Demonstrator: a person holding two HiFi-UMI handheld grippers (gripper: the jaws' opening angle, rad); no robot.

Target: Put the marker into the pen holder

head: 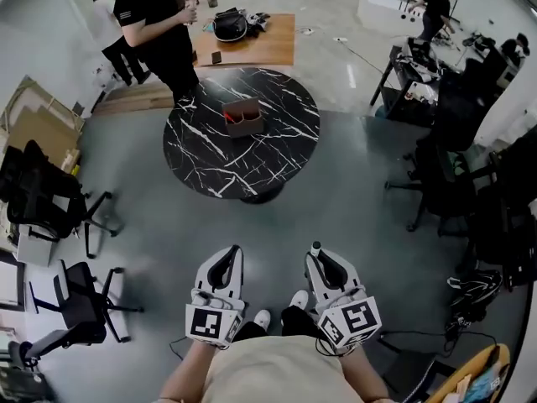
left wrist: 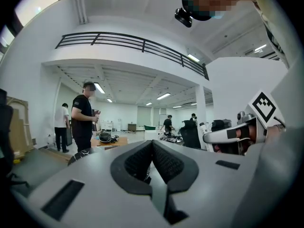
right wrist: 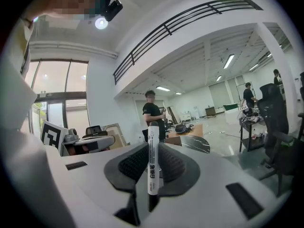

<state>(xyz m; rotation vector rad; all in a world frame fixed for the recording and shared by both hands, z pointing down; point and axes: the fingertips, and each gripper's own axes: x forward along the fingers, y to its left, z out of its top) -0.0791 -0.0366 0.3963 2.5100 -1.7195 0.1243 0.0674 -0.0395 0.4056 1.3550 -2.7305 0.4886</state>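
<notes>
White cylindrical marker (right wrist: 152,165), black-tipped, upright, grasped between ribbed pads of right tongs (right wrist: 153,148). Left tongs (left wrist: 152,144) clenched, empty. At 12 o'clock: brown box-shaped pen holder (head: 243,117) on round black white-veined marble worktop (head: 210,158). Smooth grey floor (head: 336,191), open hall.

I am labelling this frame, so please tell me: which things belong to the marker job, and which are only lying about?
Job: white marker with black cap, clamped in the right gripper; brown box-shaped pen holder on the round black marble table.
Lying about: black office chairs; flat brown cardboard sheets; shut, empty left gripper.
</notes>
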